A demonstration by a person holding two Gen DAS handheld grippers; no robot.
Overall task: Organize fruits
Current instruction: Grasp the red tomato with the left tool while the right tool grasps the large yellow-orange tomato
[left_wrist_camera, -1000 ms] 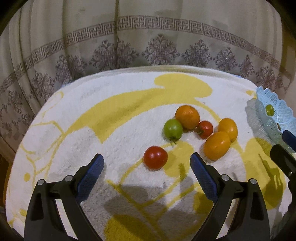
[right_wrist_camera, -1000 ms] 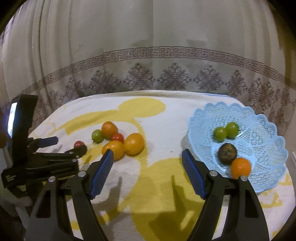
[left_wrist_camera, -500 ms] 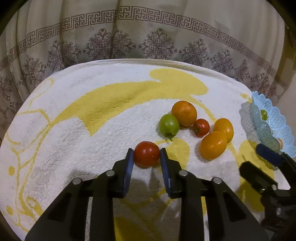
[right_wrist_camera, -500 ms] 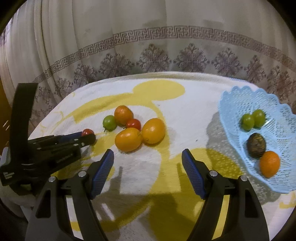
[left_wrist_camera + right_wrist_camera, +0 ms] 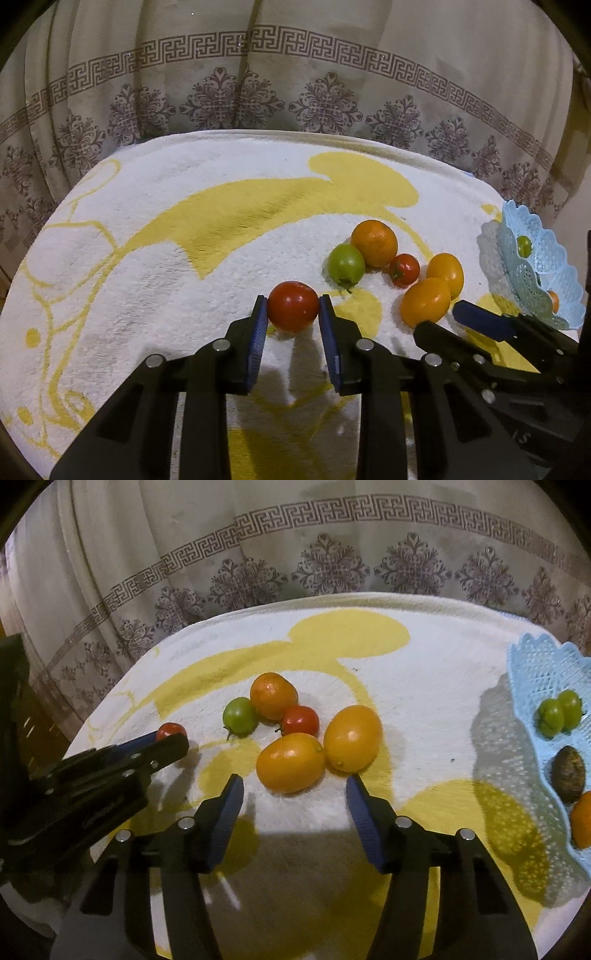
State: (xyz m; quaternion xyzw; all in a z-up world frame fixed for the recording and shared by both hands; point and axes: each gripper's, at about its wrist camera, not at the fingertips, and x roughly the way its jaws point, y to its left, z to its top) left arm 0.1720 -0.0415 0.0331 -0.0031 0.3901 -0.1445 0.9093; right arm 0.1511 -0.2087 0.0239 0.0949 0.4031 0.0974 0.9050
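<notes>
While the left claw [image 5: 292,320] has its blue pads pressed on either side of the red tomato [image 5: 293,305], which rests on the towel-covered counter [image 5: 155,280] toward its near edge, the right claw [image 5: 294,805] hangs half open with nothing between its fingers; its jaws have just been closing. The nearer orange oval fruit [image 5: 290,762] lies straight ahead of that right claw, just beyond the fingertips and centred on the gap. Its long axis runs roughly across the line the claw points along, so the pads would have to meet its two ends, which looks like a wide bite for the present gap. The second oval fruit [image 5: 352,737] touches it on the side toward the basket and stands more upright. Behind these sit a small red tomato [image 5: 300,720], a green tomato [image 5: 240,716] and a round orange [image 5: 273,695], all bunched together near the counter's middle. The pale blue lace basket [image 5: 535,672] stands at the counter's right edge, already holding two green fruits [image 5: 559,712], a dark one and an orange one. The right hand is plainly the nearer to both ovals and to the basket.
</notes>
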